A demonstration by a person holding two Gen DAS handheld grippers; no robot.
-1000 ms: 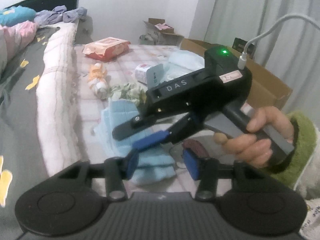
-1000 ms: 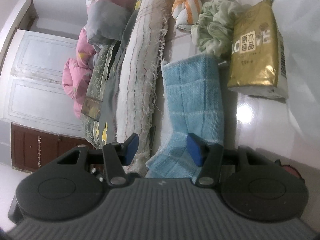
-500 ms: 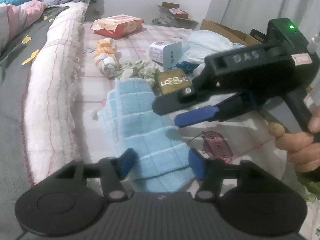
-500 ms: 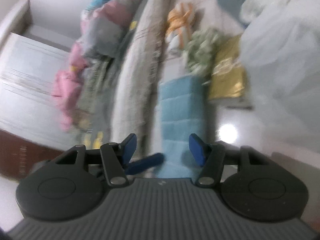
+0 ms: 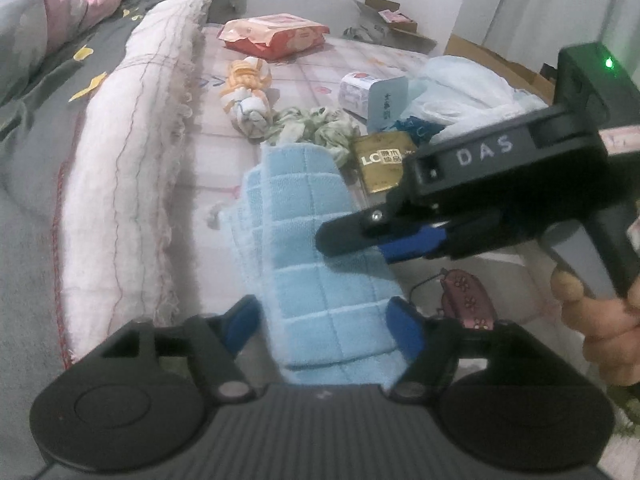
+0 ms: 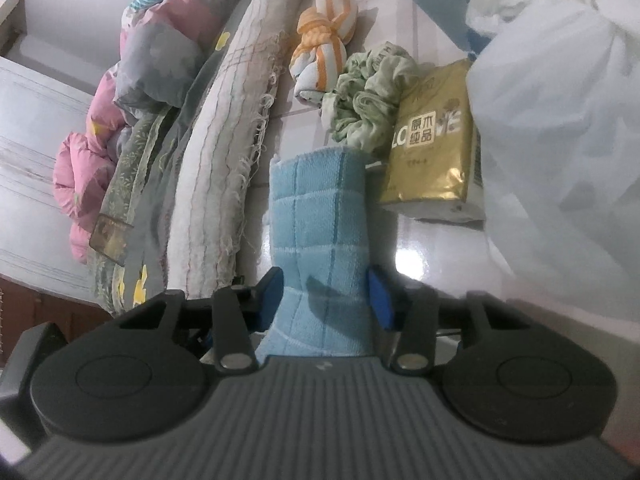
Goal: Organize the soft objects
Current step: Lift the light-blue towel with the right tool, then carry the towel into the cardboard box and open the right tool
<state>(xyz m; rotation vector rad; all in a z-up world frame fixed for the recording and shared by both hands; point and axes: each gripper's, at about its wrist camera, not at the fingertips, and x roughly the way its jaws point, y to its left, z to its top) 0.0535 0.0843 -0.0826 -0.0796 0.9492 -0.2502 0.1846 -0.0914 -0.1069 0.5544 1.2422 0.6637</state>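
Note:
A folded light-blue checked towel point(image 5: 316, 248) lies on the checked bed sheet. My left gripper point(image 5: 324, 326) is open, its blue pads on either side of the towel's near end. My right gripper point(image 6: 326, 300) is open too, its pads on either side of the same towel point(image 6: 320, 216); in the left wrist view it point(image 5: 384, 240) comes in from the right above the towel. A knotted orange-striped cloth point(image 5: 248, 96) and a crumpled green cloth point(image 5: 316, 128) lie beyond the towel.
A gold tissue pack point(image 6: 432, 148) sits right of the towel, next to a white plastic bag point(image 6: 560, 120). A rolled white blanket point(image 5: 128, 152) and quilts point(image 6: 132, 92) line the left. A red wipes pack point(image 5: 276, 34), a small box point(image 5: 356, 92) and cardboard boxes point(image 5: 500, 60) lie farther back.
Both grippers have moved in on the blue towel, so its near end now sits between each pair of pads. The right gripper shifted right in the left wrist view.

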